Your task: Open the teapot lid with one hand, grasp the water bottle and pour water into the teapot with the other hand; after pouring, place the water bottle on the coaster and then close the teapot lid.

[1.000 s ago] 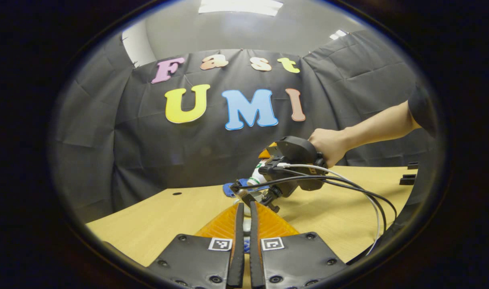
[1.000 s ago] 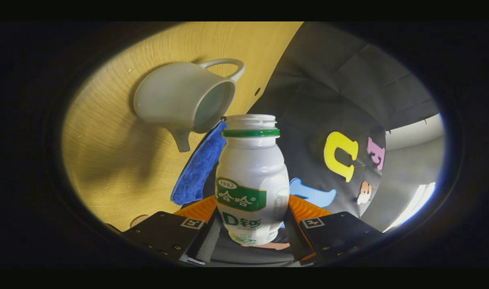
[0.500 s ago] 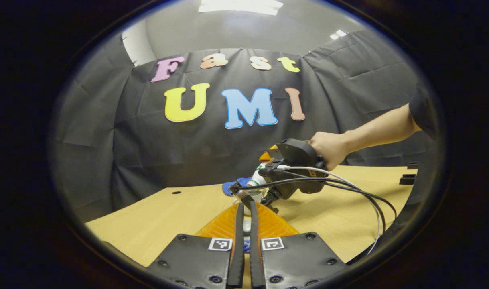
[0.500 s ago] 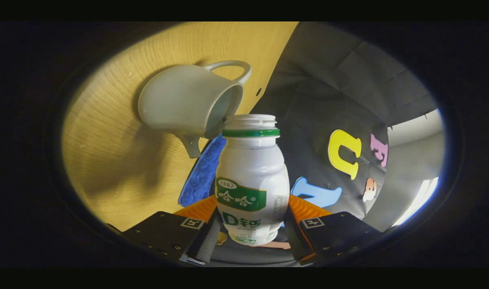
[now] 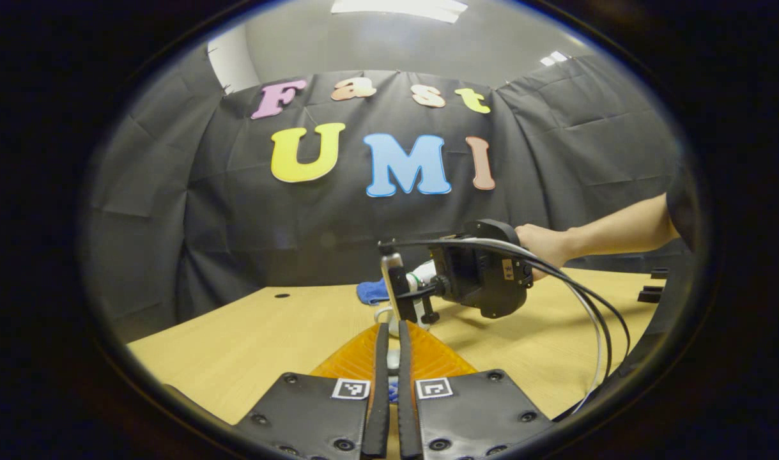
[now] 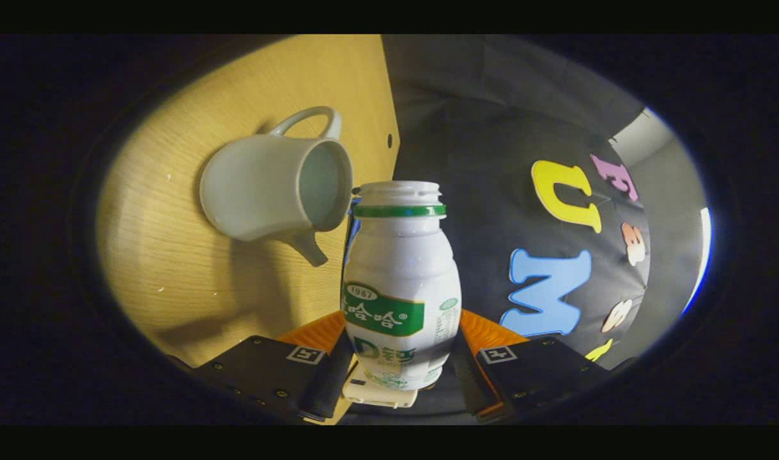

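The right tool (image 6: 399, 367) grips a white plastic water bottle with a green neck ring (image 6: 400, 291), a finger pressed on either side of its base. The bottle's long axis runs along the fingers, and its open mouth sits beside the rim of the white ceramic teapot (image 6: 277, 182), which stands lidless on the light wooden desk (image 6: 172, 281). Black cloth walls the booth behind. The left tool (image 5: 389, 396) is nearly closed on something small and pale, hard to identify. Across the desk, a bare hand (image 5: 542, 246) holds the right tool level.
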A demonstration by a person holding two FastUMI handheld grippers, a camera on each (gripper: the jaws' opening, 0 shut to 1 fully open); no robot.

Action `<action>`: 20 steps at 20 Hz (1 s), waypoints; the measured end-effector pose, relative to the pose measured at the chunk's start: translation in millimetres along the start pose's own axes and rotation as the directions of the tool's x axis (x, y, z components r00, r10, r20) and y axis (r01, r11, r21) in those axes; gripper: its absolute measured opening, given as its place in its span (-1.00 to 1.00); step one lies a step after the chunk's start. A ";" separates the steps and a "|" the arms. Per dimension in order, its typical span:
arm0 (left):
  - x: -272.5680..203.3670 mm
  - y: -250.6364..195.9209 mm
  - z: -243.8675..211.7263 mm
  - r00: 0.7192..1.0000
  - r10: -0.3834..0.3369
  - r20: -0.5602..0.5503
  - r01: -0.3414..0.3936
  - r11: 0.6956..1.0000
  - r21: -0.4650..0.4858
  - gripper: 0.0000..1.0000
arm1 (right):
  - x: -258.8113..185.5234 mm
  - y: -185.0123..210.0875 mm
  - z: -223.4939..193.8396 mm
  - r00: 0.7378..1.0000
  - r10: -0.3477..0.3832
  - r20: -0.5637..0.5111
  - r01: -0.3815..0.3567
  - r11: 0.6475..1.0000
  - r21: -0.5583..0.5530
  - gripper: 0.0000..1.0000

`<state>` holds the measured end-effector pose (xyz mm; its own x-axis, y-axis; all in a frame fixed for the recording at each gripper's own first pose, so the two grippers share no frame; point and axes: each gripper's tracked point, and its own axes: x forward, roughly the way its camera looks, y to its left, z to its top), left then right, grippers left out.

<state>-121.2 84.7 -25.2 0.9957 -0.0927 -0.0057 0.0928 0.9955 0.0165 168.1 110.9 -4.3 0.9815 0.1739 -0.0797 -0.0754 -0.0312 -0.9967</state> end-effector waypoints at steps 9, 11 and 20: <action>12.1 -13.0 -5.3 0.998 -0.040 -0.043 0.035 0.993 -0.112 -0.75 | -15.7 -5.5 -8.0 0.996 0.083 0.030 -0.084 0.809 0.582 0.46; 18.2 -13.5 2.9 0.998 -0.045 -0.033 0.040 0.992 -0.121 -0.68 | -20.5 -7.2 -13.7 0.995 0.085 0.047 -0.094 0.715 0.692 0.46; 100.1 -24.1 59.1 0.995 -0.086 0.057 0.092 0.989 -0.113 -0.67 | -42.2 -32.4 -45.6 0.993 -0.033 0.117 -0.108 0.207 0.972 0.45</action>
<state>-23.5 50.4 33.0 0.9827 -0.1785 0.0501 0.1827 0.9784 -0.0971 137.1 59.7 32.2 0.9561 0.2892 -0.0479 -0.2926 0.9319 -0.2145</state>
